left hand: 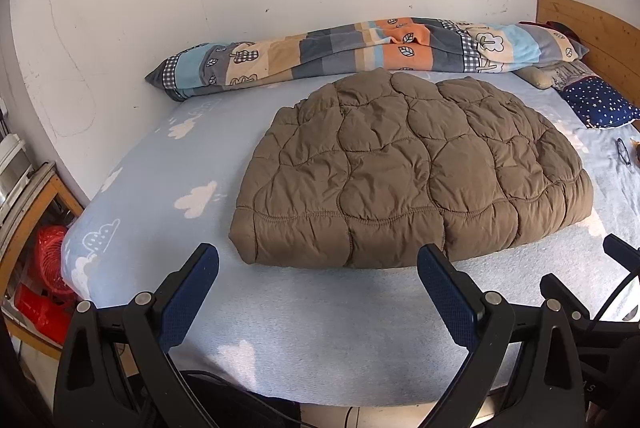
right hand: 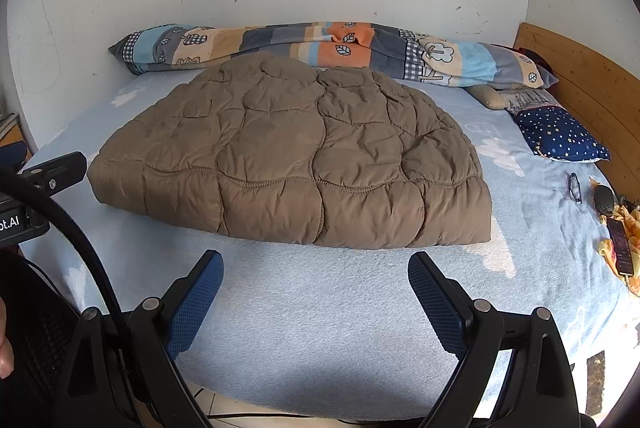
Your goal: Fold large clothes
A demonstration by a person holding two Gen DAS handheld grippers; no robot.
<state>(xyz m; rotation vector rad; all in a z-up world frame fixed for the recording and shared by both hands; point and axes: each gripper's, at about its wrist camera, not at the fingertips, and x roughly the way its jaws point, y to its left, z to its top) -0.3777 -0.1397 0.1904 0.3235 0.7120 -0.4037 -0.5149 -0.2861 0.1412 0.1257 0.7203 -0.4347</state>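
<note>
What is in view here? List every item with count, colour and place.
jacket: one, brown quilted, folded mid-bed
bed sheet: one, light blue with white clouds, covering bed
blanket: one, patchwork orange, blue, cream, rolled along wall
pillow: one, navy with stars, by headboard
headboard: one, wooden, right end
glasses: one pair, dark, right on sheet
phone: one, dark, right edge
left hand-held gripper: open, empty, before jacket
right hand-held gripper: open, empty, before jacket

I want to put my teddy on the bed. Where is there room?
Bare sheet lies between the brown quilted coat and the near bed edge, and left of the coat. It is crowded by the starry pillow, glasses and phone.
</note>
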